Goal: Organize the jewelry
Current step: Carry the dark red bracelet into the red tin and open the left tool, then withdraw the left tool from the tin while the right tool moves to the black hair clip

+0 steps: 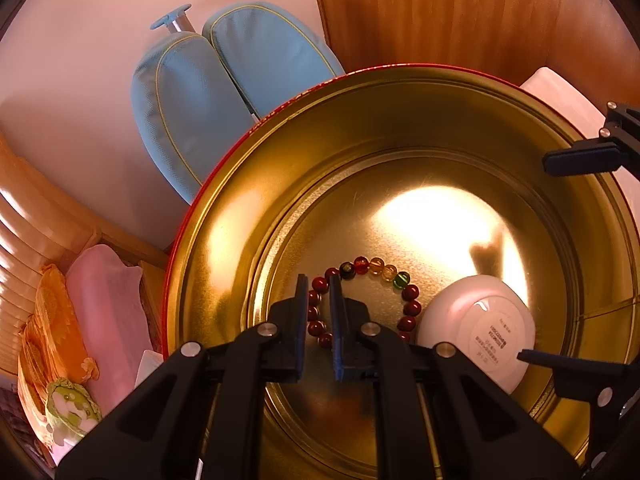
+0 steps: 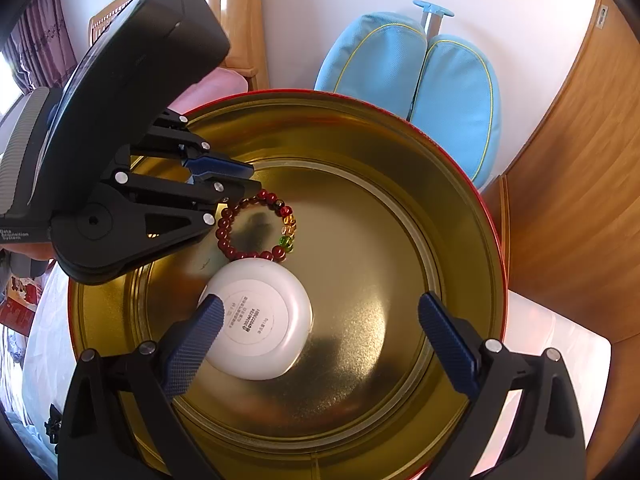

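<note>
i see two blue cushions leaning on the white wall, wooden panelling to their right, pink bedding off to their left.

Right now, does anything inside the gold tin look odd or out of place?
One thing: the white round case lies label-up, apparently upside down, on the floor of the tin. The beaded bracelet touches its edge, pinched by the left gripper. Nothing looks spilled or broken.

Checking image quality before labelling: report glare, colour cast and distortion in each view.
Left wrist: warm orange cast, blown-out glare on the gold tin's floor beside the bead bracelet. Right wrist: more neutral colour, softer sheen, label on the white round case sharp; both views bend the tin's rim fisheye-style.
</note>
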`<act>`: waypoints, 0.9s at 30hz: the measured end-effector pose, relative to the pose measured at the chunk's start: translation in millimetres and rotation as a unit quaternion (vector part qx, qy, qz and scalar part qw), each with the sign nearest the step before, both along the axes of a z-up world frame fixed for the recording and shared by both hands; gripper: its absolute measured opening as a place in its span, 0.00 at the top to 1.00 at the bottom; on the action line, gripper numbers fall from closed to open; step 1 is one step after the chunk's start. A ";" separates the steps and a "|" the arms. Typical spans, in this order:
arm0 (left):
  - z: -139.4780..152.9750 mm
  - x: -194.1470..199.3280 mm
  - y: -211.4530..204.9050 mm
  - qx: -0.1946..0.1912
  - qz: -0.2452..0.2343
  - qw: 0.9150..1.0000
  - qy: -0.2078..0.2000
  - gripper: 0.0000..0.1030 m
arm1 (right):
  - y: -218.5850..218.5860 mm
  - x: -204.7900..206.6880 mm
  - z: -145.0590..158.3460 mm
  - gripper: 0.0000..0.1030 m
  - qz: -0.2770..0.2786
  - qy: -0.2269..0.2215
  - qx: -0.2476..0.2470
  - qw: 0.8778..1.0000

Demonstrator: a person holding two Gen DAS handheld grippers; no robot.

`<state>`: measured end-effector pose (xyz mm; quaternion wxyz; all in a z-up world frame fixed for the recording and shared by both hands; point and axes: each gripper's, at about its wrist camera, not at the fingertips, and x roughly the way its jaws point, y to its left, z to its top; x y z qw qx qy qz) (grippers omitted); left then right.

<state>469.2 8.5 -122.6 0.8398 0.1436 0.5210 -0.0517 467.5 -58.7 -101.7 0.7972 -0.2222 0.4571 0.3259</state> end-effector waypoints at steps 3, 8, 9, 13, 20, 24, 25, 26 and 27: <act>7.2 -4.7 0.5 -0.003 0.003 1.000 -0.013 0.69 | 0.4 -2.0 3.8 0.04 0.001 -0.002 0.001 1.000; 29.3 -22.3 1.4 -0.014 0.015 0.999 -0.046 0.51 | -1.9 -9.4 18.3 0.04 0.001 -0.025 0.010 1.000; 35.1 -26.2 2.2 -0.018 0.020 0.998 -0.052 0.47 | -3.0 -13.1 21.9 0.04 -0.001 -0.031 0.012 0.999; 58.6 -47.3 6.3 -0.052 0.032 0.995 -0.077 0.33 | -9.2 -26.1 40.0 0.04 -0.005 -0.053 0.033 0.998; 81.6 -99.0 -0.7 -0.070 0.035 0.994 -0.080 0.17 | -23.7 -60.6 65.8 0.04 0.002 -0.071 0.063 0.995; 92.6 -134.4 -3.4 -0.058 0.054 0.992 -0.097 0.09 | -30.3 -81.5 74.2 0.04 0.015 -0.077 0.062 0.995; 95.9 -142.2 -2.7 -0.060 0.059 0.991 -0.101 0.08 | -32.9 -87.5 75.3 0.04 0.017 -0.078 0.062 0.995; 98.8 -151.0 -1.4 -0.063 0.065 0.990 -0.106 0.07 | -35.7 -93.5 76.5 0.04 0.019 -0.080 0.062 0.995; 100.0 -157.8 0.5 -0.062 0.073 0.990 -0.107 0.07 | -39.7 -102.1 77.1 0.04 0.020 -0.080 0.062 0.995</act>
